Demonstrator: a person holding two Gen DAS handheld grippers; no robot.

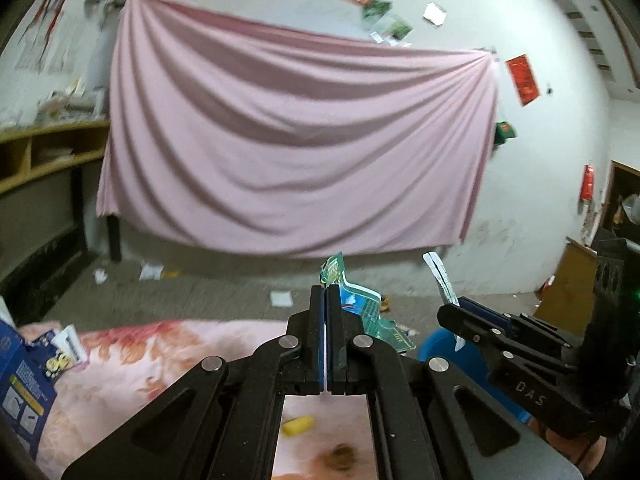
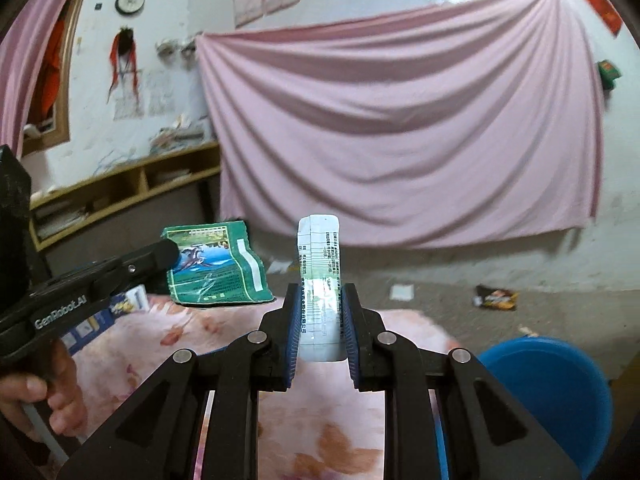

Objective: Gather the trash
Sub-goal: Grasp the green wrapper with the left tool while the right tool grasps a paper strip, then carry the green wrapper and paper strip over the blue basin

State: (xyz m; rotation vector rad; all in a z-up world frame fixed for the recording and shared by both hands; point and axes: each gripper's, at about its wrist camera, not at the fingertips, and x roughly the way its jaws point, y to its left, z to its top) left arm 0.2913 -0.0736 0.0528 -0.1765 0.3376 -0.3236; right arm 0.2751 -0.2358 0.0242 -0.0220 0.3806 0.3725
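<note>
Pink sheet point(image 2: 400, 120) covered the far wall; left hand-held gripper point(image 1: 326, 300) pinched a green wrapper point(image 2: 216, 268), right hand-held gripper point(image 2: 320, 312) clamped a white printed packet point(image 2: 320, 264) near a blue bin point(image 2: 552, 392).

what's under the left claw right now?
Below the left claw, through its frame: floral pink cloth, a yellow piece and a brown lump lying on it. The claw's arms cover the cloth either side.

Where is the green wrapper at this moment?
The green wrapper is clamped in the left gripper, held above the floral blanket; in the right wrist view it hangs left of the white printed packet that the right gripper holds.
</note>
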